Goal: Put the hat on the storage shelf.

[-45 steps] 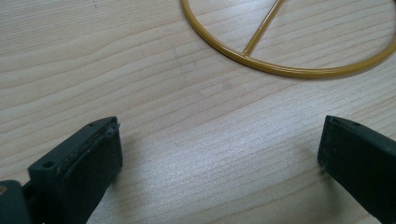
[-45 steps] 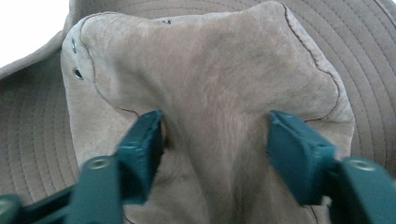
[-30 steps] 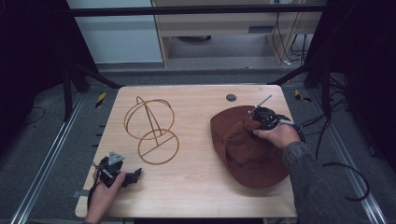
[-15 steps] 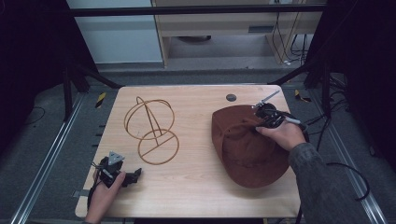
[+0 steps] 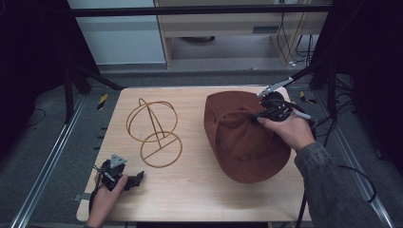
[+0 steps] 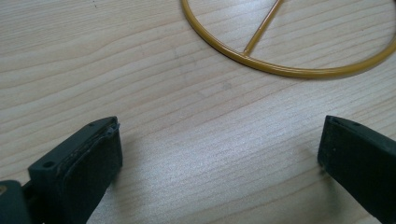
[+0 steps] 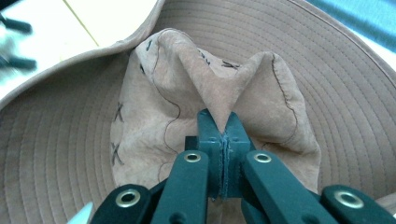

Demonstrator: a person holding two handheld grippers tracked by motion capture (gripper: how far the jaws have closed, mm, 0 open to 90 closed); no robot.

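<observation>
Right gripper (image 5: pixel 266 108), right of centre in the high view, is clamped on a fold of the brown hat's (image 5: pixel 240 137) crown; since the earlier frame I see hat and gripper raised, brim tilted up off the table (image 5: pixel 190 190). Left gripper (image 5: pixel 124 178), lower left, jaws apart over bare wood near the wire hat stand (image 5: pixel 154 133), unmoved.

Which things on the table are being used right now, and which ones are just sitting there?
In use:
- brown hat, pinched at its crown by the right gripper
- gold wire hat stand, probably where the hat goes

Just sitting there:
- left gripper, jaws open, resting on the table
- small dark disc at the table's far edge
</observation>
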